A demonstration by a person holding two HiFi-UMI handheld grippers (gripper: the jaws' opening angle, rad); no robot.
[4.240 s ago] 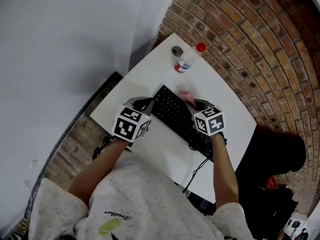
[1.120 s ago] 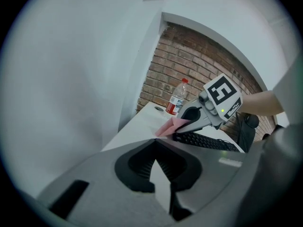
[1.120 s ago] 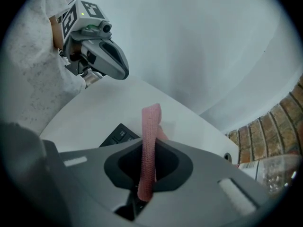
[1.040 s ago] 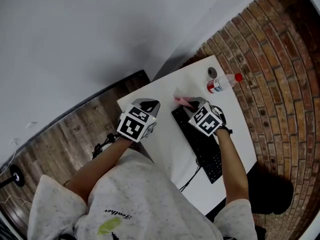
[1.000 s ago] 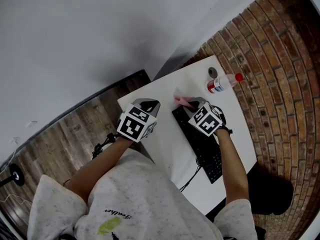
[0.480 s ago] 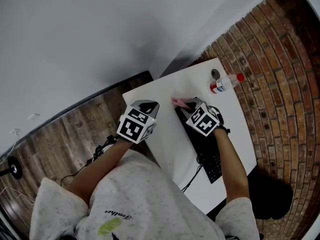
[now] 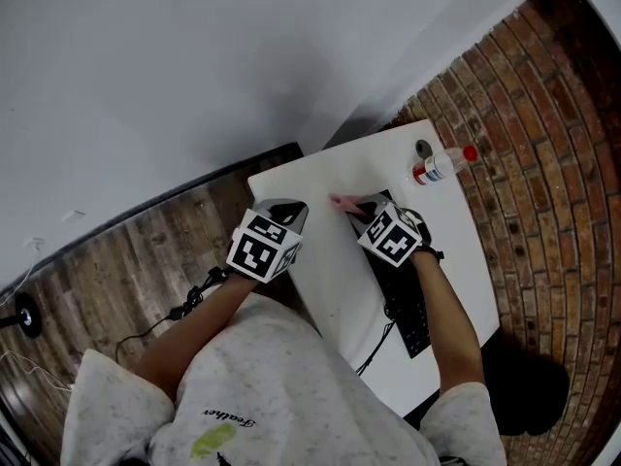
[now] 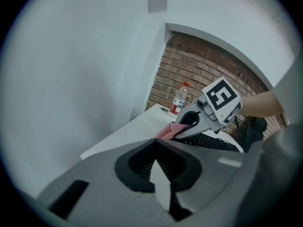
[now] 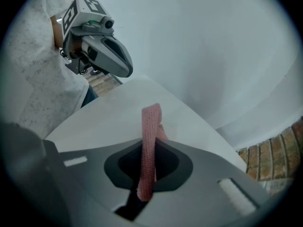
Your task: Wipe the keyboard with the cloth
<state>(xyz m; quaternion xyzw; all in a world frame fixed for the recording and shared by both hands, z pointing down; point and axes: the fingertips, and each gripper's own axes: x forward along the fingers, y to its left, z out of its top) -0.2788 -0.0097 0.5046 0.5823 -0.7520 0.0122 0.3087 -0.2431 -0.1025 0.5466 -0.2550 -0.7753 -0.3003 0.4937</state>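
Observation:
A black keyboard (image 7: 403, 301) lies along the white table (image 7: 335, 270). My right gripper (image 7: 357, 208) is shut on a pink cloth (image 7: 341, 202), which sticks out past the keyboard's far end over the bare tabletop. In the right gripper view the cloth (image 9: 150, 126) stands as a folded strip between the jaws of that gripper (image 9: 149, 148). My left gripper (image 7: 288, 208) hovers at the table's left edge, apart from the keyboard; in its own view this gripper (image 8: 155, 143) looks shut on nothing. The left gripper view also shows the keyboard (image 8: 211, 143) and the cloth (image 8: 166, 131).
A clear bottle with a red cap (image 7: 441, 166) lies near the far right corner beside a small grey round thing (image 7: 422, 149). A cable (image 7: 374, 343) runs off the table's near edge. Wooden floor (image 7: 146, 260) is left, a brick wall (image 7: 543, 163) right.
The right gripper has carried the cloth from the keyboard's middle to its far end. The left gripper has drawn away from the keyboard towards the table's left edge.

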